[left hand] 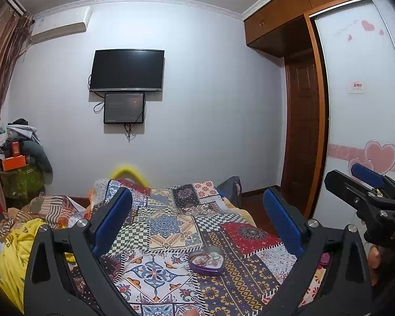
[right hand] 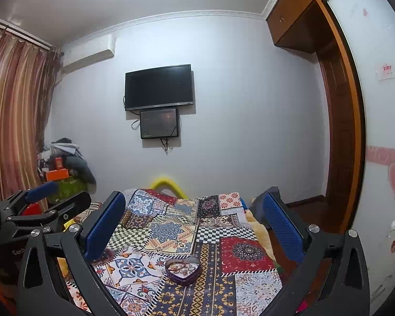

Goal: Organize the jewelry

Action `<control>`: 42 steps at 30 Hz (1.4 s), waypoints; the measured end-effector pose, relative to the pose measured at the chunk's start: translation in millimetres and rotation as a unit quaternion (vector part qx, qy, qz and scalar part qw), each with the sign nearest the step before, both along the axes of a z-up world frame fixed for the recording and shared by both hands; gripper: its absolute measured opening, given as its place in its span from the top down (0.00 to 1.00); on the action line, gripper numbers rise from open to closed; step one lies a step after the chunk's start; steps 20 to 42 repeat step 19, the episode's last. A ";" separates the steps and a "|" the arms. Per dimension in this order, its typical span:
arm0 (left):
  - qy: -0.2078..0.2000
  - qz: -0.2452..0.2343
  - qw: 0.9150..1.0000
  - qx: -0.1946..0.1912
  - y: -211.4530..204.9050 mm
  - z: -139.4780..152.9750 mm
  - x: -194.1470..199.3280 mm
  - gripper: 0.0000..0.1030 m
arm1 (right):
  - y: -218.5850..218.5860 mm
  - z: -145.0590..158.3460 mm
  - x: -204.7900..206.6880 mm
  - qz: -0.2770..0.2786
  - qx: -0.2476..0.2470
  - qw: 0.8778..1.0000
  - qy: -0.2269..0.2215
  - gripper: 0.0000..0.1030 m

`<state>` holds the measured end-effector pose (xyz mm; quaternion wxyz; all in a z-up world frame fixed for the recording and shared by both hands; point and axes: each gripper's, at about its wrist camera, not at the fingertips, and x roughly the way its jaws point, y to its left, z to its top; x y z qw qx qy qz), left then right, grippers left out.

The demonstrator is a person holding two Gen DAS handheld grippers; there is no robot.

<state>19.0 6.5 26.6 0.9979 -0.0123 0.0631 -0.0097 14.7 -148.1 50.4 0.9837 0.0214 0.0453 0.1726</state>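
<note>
A purple heart-shaped tin lies open on the patchwork quilt of the bed, with jewelry inside it. In the right wrist view the tin sits low between the fingers. My left gripper is open and empty, held above and behind the tin. My right gripper is open and empty, also above the tin. The right gripper shows at the right edge of the left wrist view. The left gripper shows at the left of the right wrist view.
A TV and a smaller screen hang on the far wall. A pile of clothes and boxes stands at the left. Yellow cloth lies left of the quilt. A wardrobe with heart stickers is on the right.
</note>
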 end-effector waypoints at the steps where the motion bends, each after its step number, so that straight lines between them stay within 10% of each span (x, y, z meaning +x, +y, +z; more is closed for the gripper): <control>1: 0.001 -0.001 1.000 0.000 -0.3 -0.1 0.1 0.02 | 0.1 0.2 -0.2 0.000 0.000 1.000 0.000 0.00; 42: 0.008 -0.005 1.000 0.000 -2.2 -3.8 3.5 0.02 | -0.3 -2.8 4.1 0.000 0.000 1.000 0.008 0.00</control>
